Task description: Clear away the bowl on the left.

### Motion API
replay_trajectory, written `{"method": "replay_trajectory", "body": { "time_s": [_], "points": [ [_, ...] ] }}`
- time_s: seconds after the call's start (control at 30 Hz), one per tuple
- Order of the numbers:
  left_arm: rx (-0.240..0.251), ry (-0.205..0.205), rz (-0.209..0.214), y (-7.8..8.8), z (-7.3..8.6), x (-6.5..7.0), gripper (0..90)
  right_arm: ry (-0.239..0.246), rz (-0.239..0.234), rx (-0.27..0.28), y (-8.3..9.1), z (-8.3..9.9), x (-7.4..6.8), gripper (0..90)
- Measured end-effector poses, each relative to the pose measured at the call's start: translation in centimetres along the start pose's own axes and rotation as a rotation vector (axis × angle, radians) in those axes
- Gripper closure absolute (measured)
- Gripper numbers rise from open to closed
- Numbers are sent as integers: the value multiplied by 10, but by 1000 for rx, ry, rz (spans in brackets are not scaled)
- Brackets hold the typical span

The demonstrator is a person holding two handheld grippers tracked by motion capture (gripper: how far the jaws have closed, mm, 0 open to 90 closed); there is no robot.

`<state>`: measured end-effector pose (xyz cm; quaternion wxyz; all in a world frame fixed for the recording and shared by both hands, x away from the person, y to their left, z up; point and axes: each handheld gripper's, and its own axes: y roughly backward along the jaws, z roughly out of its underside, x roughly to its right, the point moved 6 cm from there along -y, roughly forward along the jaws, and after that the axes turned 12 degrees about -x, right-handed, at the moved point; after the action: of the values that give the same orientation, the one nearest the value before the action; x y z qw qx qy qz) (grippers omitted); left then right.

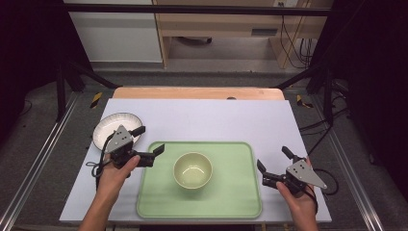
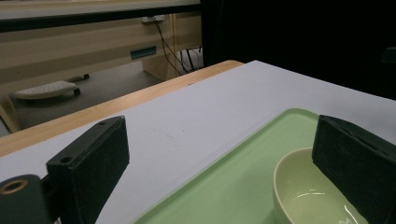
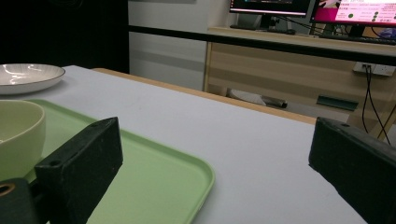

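On the left of the table [image 1: 202,113] stands a white plate [image 1: 108,126], and the left gripper [image 1: 148,142] is held just beside it, partly over its edge. Its fingers [image 2: 88,163] are wide apart and hold nothing. In the middle lies a green tray [image 1: 231,202] with a pale yellow bowl [image 1: 192,170] standing upright on it, a little left of the tray's centre. On the right, the right gripper [image 1: 273,161] is beside the tray's right edge; its fingers [image 3: 81,172] are also apart and empty
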<state>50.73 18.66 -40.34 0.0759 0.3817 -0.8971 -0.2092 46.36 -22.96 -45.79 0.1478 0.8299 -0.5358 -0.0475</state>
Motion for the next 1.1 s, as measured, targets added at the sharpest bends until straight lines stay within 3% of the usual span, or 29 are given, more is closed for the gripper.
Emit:
{"method": "replay_trajectory", "body": {
  "time_s": [0.17, 0.3, 0.43, 0.73, 1.1],
  "points": [
    [-3, 29, -26, 10, 8, -10, 38, 1, 0, -1, 0, 0, 0, 33],
    [1, 29, -25, 17, 14, -18, 38, 2, 1, -1, 0, 0, 0, 33],
    [7, -7, -20, 25, 20, -24, 38, 2, 3, -3, 0, 1, 1, 33],
    [4, 12, 3, 35, 36, -36, 38, 5, 3, -4, 0, 1, 0, 33],
    [23, -10, 9, 53, 57, -56, 39, 11, 1, -11, -1, 2, 0, 33]
  ]
}}
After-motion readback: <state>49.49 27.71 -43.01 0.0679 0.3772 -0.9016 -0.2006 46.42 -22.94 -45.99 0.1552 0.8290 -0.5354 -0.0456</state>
